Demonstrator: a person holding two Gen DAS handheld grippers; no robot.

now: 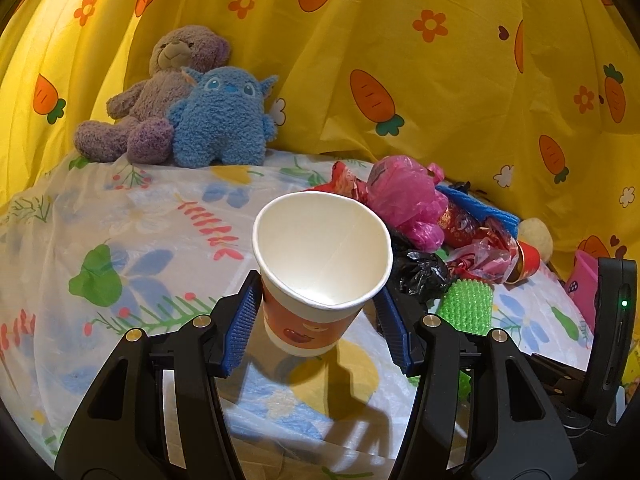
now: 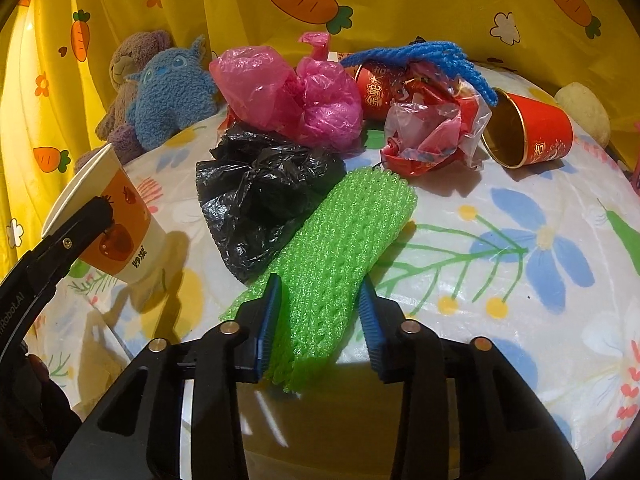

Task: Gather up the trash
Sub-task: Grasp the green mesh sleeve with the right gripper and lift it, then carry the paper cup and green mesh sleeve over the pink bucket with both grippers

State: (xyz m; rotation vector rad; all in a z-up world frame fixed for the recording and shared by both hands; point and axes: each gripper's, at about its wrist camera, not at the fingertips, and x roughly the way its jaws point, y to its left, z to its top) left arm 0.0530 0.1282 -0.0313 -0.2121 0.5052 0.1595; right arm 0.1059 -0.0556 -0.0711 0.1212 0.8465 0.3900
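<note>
Left tongs (image 1: 316, 312) clamped on paper cup (image 1: 320, 264), right tongs (image 2: 320, 320) pinching green foam net (image 2: 340, 240)

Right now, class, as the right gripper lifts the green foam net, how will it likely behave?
The green foam net looks like open mesh, so it is probably very light. It lies limp over the black bag, so its free end will likely droop. The right gripper pinches its near end, and the net will probably squash.

Green foam net (image 2: 340, 248) lies flat, near centre; black bag (image 2: 256, 196) touching its left; pink bag (image 2: 288, 92) crumpled behind.
</note>
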